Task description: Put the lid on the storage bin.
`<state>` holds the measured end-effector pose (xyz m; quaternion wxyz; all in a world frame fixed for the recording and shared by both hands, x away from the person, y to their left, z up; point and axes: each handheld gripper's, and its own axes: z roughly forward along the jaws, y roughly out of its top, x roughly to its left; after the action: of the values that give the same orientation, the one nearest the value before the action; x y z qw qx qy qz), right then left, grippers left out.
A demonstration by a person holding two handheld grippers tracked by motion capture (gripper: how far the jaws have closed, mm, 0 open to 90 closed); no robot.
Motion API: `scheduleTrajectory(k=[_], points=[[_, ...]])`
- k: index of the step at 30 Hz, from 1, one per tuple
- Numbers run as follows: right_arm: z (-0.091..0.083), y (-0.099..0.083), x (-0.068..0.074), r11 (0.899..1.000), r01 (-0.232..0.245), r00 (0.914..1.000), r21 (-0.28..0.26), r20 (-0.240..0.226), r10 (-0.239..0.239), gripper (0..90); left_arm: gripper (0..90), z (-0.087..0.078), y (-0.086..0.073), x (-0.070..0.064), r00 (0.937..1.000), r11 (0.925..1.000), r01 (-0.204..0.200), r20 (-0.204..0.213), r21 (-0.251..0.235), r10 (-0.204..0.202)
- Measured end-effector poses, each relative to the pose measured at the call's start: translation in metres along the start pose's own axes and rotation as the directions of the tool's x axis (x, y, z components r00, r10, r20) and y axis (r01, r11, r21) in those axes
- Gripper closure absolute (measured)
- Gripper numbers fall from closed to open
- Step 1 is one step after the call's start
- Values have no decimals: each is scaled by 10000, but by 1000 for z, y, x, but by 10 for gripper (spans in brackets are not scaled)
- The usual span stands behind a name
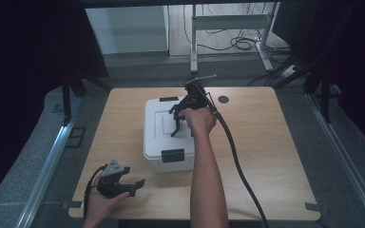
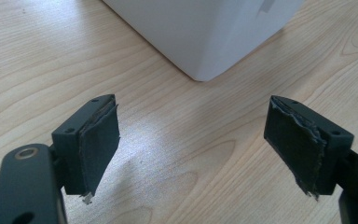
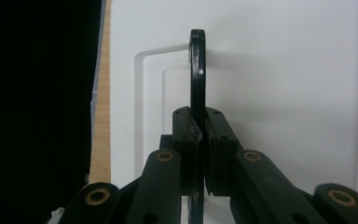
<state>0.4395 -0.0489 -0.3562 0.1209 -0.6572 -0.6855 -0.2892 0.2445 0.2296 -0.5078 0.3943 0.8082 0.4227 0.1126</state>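
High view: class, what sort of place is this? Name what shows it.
Probably a lab or recording workspace, not a home: a bare wooden table holding one white box, black curtains at the sides, loose cables on the floor behind.

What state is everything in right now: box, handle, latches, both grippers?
White box: lid on, standing on the table.
Black handle: raised upright above the lid, clamped edge-on.
Near latch: appears down against the box front.
Far latch: too small to judge.
Right gripper: shut on the handle.
Left gripper: open, holding nothing, facing the box corner.
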Motion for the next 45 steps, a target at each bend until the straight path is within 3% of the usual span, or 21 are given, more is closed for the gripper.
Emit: scheduleTrajectory(k=[15,27,38,45], points=[[5,0,-5,9995,278,9993,-153,-233,-282,826,183,1,0,-1,10000,10000,-13,-8,43,13],[-6,2,-7,9966,784,9954,-241,-528,-796,684,183,2,0,-1,10000,9999,-47,-52,101,47],[-22,2,-17,9812,1818,9800,-646,-700,-1861,656,183,5,-1,-1,9998,9997,-123,-120,222,126],[-31,0,-26,9707,2235,9710,-884,-667,-2297,653,183,6,-2,0,9998,9996,-126,-172,250,130]])
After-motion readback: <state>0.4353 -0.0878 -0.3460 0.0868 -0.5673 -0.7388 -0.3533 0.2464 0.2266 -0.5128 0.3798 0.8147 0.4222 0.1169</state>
